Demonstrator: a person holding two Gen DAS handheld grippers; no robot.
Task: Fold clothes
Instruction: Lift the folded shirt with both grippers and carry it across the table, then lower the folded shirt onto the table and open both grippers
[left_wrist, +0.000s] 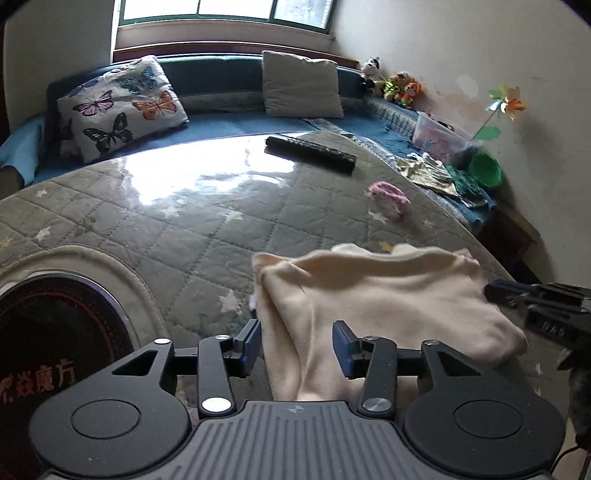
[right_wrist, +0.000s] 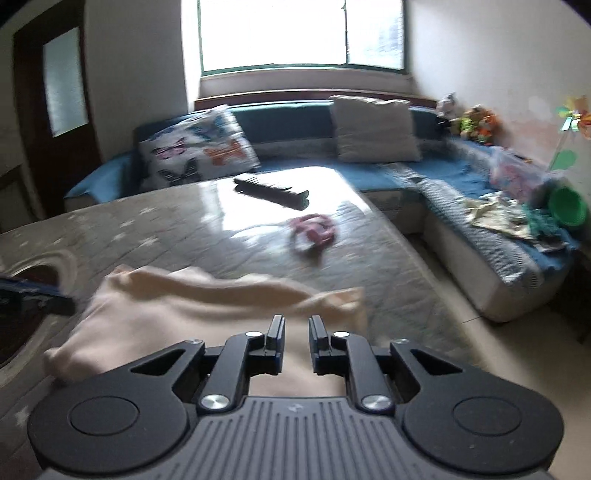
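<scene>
far left on the table (left_wrist: 155, 221), a round dark hob (left_wrist: 55, 332) sits sunk in a pale ring, red lettering on its glass. the quilted cover with little stars runs under a clear shiny top, window glare bouncing off it.

moving in, the left gripper (left_wrist: 295, 347) hangs low over the near edge of the table, its blue pads wide apart, nothing between them pinched. cream fabric runs up through the gap and spreads away from it. that's the garment (left_wrist: 376, 295), a soft cream piece lying rumpled on the table's near right part, one edge folded over on itself, a corner drooping off to the right.

past it, mid-table, a black remote (left_wrist: 310, 151) lies flat near the far edge, and a small pink thing (left_wrist: 388, 195) sits alone nearer the right rim.

now the right gripper (right_wrist: 297, 343), seen from its own camera, hovers over the same cream cloth; fingers narrowly parted, a slim gap showing, and i can't see any fabric caught in it. the picture is smeared with blur. in the left camera its dark tip sits right at the garment's right edge; touching or not, can't tell.

behind, a blue sofa (left_wrist: 229, 122) with a butterfly cushion (left_wrist: 122, 103) and a plain one (left_wrist: 301, 85). far right: plush toys (left_wrist: 397, 86), a plastic box (left_wrist: 439, 136), a green bowl (left_wrist: 485, 170), a pinwheel (left_wrist: 504, 101) against the wall.
</scene>
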